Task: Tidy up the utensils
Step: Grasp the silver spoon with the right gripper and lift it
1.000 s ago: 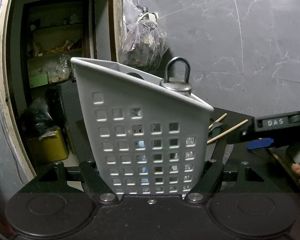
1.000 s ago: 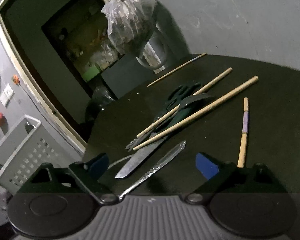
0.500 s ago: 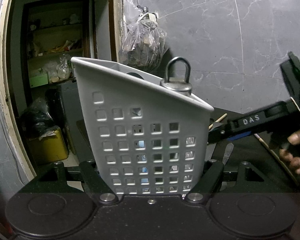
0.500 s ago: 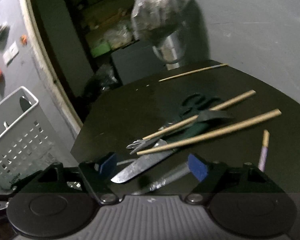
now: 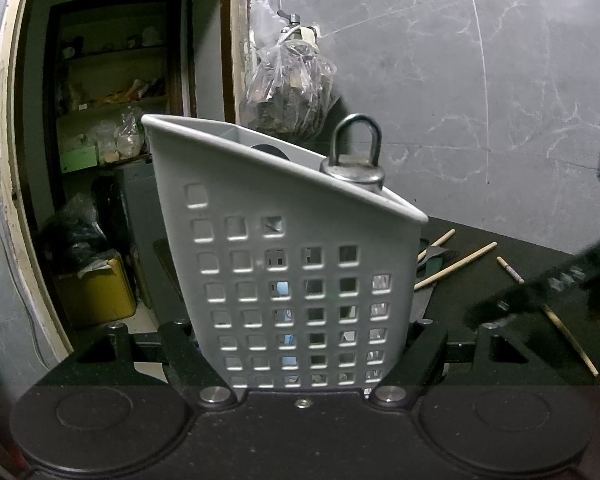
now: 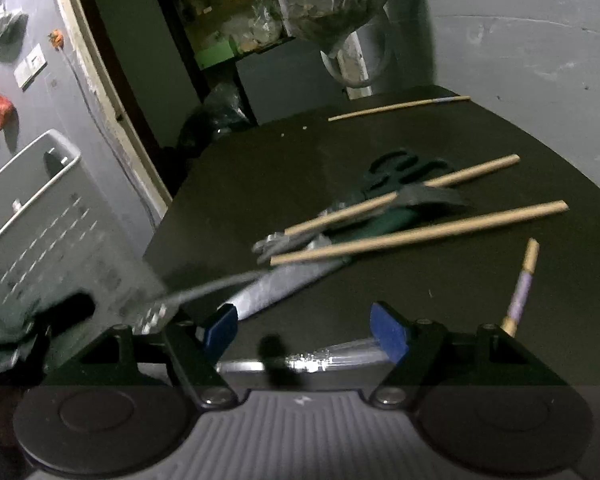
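A: right gripper [image 6: 306,330] just tipped up, jaws narrowed around the patterned silver butter knife [image 6: 324,358], not squeezing yet.

B: left gripper [image 5: 306,354] still clamps the perforated grey plastic caddy [image 5: 284,264], far left.

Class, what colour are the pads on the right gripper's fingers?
Blue pads, seen best in the right wrist view.

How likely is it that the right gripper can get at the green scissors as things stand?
Probably yes, though not cleanly. The right gripper is open, but a silver knife lies between its fingers, and a wooden chopstick lies across the scissors; only their handle loops look uncovered.
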`<state>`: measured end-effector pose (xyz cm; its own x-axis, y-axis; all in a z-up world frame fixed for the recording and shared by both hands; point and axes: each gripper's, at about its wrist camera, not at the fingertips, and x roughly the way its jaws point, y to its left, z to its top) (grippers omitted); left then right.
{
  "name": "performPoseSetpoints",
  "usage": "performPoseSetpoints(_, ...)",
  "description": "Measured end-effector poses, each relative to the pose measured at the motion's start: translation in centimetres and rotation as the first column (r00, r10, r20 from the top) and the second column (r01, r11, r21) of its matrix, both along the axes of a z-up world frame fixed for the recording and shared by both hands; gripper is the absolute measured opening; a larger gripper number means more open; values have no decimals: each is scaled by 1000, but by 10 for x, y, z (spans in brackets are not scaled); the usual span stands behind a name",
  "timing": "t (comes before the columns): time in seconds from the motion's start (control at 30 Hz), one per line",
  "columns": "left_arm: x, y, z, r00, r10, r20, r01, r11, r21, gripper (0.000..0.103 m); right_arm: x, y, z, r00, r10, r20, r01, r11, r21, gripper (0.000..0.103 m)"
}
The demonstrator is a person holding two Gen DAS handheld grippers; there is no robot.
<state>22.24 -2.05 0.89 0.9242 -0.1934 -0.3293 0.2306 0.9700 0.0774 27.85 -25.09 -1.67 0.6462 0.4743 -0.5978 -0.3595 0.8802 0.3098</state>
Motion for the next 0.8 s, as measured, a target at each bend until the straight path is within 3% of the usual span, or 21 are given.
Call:
performPoseSetpoints(0.17,0,0,0,1000,0,-1,0,1000,-2,77,-35,7,3,994,106,-9,-107,991,-80,78)
performPoseSetpoints(0.37,0,2,0,1000,1,0,-1,1000,-5,77,-52,21,12,956,291,-42,-293,952,-87,79)
performPoseSetpoints(0.47,0,2,0,1000,0,-1,0,1000,-4,77,-38,27,17,954,299,-6,-298,949,-101,78)
performPoseSetpoints(0.63,-1,2,0,1000,3,0,-3,1000,-1,77,-4,38,12,949,314,-20,-314,946,-82,65)
performPoseSetpoints(0.8,-1,2,0,1000,3,0,-3,1000,3,77,13,49,11,938,348,-3,-347,934,-82,64)
